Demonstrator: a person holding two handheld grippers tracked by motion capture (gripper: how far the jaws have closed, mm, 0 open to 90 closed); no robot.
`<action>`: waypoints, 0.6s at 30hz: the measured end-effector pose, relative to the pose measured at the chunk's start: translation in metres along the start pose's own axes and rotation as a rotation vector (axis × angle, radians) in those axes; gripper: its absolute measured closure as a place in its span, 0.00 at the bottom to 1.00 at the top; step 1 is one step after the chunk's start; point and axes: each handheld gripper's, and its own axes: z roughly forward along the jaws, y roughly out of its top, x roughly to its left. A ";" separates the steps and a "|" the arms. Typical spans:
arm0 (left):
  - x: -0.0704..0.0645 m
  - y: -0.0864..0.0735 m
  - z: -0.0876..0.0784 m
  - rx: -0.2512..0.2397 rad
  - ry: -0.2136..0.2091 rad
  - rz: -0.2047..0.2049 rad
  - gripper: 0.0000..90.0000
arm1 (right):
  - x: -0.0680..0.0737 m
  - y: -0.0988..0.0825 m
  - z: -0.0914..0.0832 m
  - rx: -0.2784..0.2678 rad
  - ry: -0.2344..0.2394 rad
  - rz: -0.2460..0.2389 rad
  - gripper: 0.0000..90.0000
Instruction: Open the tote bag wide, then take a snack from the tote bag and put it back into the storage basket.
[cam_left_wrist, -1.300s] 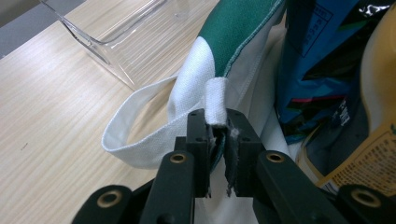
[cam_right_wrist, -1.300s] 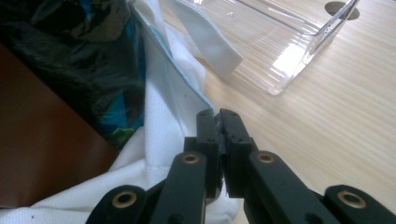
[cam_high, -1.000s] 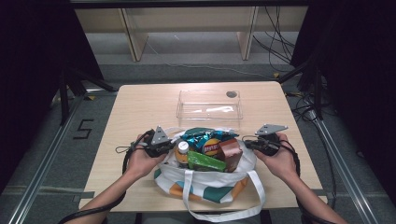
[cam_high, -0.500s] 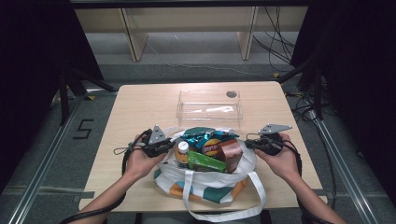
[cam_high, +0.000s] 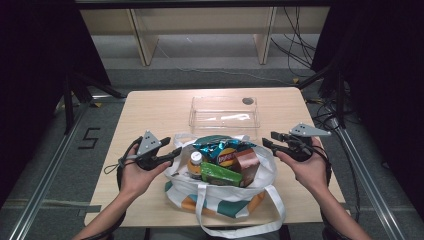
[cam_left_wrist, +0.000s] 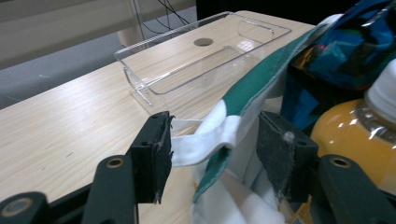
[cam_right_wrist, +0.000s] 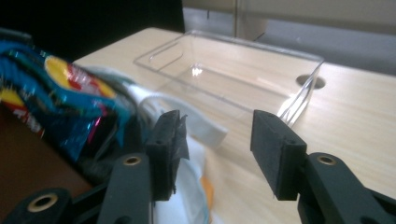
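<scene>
A white, green and orange tote bag (cam_high: 220, 192) stands at the table's near edge. It holds a blue chip bag (cam_high: 220, 147), an orange drink bottle (cam_high: 196, 164), a green packet (cam_high: 220, 174) and a brown box (cam_high: 247, 162). My left gripper (cam_high: 175, 150) is at the bag's left rim. Its jaws have just been opening, and the rim fabric (cam_left_wrist: 243, 93) hangs loose between them (cam_left_wrist: 215, 130), beside the bottle (cam_left_wrist: 345, 126). My right gripper (cam_high: 267, 140) is off the right rim. Its jaws have also just been opening and have nothing between them (cam_right_wrist: 215, 126); the chip bag (cam_right_wrist: 51, 93) lies to their left.
An empty clear plastic tray (cam_high: 224, 114) sits just behind the bag, also seen past the jaws (cam_left_wrist: 187, 70) (cam_right_wrist: 224, 79). A round hole (cam_high: 247, 101) marks the table behind it. The bag's white handles (cam_high: 240, 227) hang over the front edge.
Both grippers were shut on the bag's rim and have opened, letting it go. Both hands have lifted a little, and the left one has drawn slightly away from the bag.
</scene>
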 end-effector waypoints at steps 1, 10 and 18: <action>0.001 0.000 0.000 -0.006 -0.003 -0.009 0.47 | -0.001 0.001 0.000 -0.005 -0.005 -0.007 0.58; 0.002 0.001 0.002 0.003 0.000 -0.040 0.41 | 0.006 0.008 -0.010 -0.028 0.021 -0.005 0.60; 0.006 0.002 0.003 0.008 0.003 -0.051 0.41 | 0.020 0.024 -0.020 -0.077 0.106 -0.033 0.59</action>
